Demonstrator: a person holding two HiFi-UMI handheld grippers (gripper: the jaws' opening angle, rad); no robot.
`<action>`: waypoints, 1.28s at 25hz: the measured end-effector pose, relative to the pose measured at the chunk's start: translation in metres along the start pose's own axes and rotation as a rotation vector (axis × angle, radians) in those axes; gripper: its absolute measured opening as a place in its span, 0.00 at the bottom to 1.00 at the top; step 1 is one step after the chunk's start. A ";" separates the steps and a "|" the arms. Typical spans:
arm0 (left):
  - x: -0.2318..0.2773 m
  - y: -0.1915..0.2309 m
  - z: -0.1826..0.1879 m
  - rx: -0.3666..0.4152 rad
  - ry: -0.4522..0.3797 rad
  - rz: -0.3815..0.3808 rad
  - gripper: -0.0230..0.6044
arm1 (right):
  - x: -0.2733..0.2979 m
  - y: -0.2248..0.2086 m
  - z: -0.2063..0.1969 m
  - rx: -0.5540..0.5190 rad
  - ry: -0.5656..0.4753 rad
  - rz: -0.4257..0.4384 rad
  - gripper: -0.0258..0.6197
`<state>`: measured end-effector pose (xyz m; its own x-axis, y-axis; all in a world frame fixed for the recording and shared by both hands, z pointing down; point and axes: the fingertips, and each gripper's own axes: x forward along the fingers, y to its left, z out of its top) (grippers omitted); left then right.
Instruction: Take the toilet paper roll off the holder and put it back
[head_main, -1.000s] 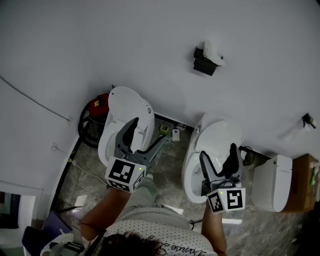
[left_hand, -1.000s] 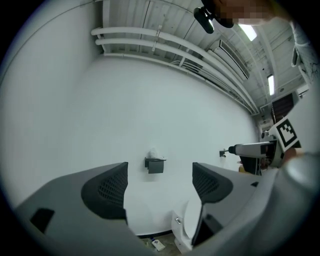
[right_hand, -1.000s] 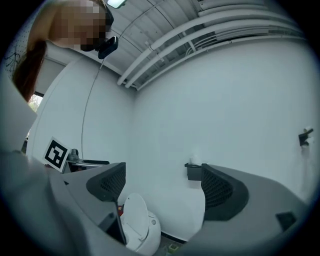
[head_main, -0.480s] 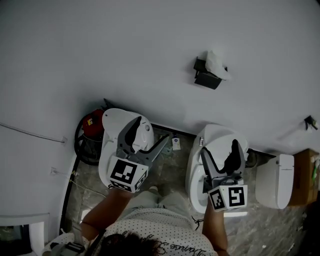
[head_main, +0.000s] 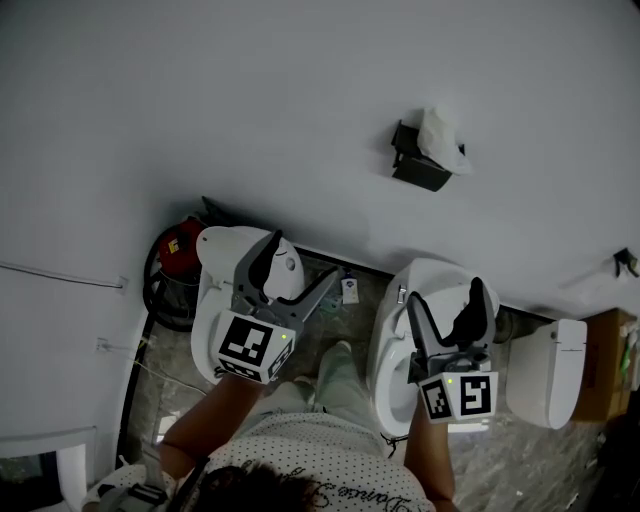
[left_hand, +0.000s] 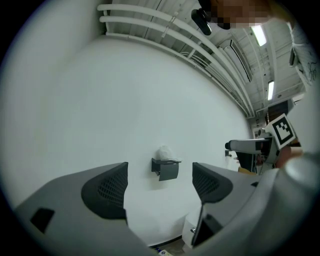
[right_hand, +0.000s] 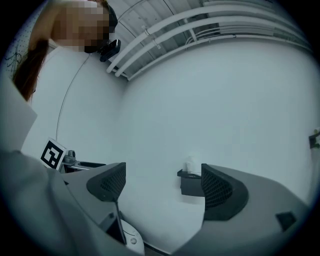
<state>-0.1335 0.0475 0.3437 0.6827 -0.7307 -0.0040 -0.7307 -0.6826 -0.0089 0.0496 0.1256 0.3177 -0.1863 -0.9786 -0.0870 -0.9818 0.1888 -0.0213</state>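
A dark toilet paper holder (head_main: 418, 168) is fixed to the white wall, with the white toilet paper (head_main: 440, 134) on top of it. Both grippers are held up well short of it, apart from it and empty. My left gripper (head_main: 298, 272) is open, and in its own view the holder (left_hand: 167, 170) and paper (left_hand: 164, 152) show between the jaws (left_hand: 160, 184). My right gripper (head_main: 448, 300) is open too; in its view the holder (right_hand: 190, 185) and paper (right_hand: 190, 164) sit just left of the right fingertip (right_hand: 216, 189).
Below the wall stand a left toilet (head_main: 218, 255), a middle toilet (head_main: 440, 275) and a third white fixture (head_main: 545, 370). A red object (head_main: 180, 243) lies at the left toilet's side. A wooden box (head_main: 606, 360) and a wall hook (head_main: 626, 262) are at the right.
The holder has slid lower and to the right in the head view as the view shifted. Both grippers stay open and raised, the right one slightly higher toward the wall.
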 end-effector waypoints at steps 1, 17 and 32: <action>0.006 0.003 0.000 0.002 0.003 0.005 0.65 | 0.008 -0.004 -0.001 0.001 0.003 0.009 0.75; 0.148 0.030 0.009 0.022 -0.010 0.131 0.65 | 0.125 -0.123 0.015 0.007 -0.066 0.127 0.75; 0.247 0.054 0.014 0.044 -0.006 0.047 0.65 | 0.200 -0.166 0.009 0.053 -0.064 0.084 0.74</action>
<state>-0.0044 -0.1703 0.3286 0.6479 -0.7617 -0.0116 -0.7611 -0.6466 -0.0520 0.1759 -0.1006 0.2951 -0.2634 -0.9524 -0.1537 -0.9592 0.2755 -0.0632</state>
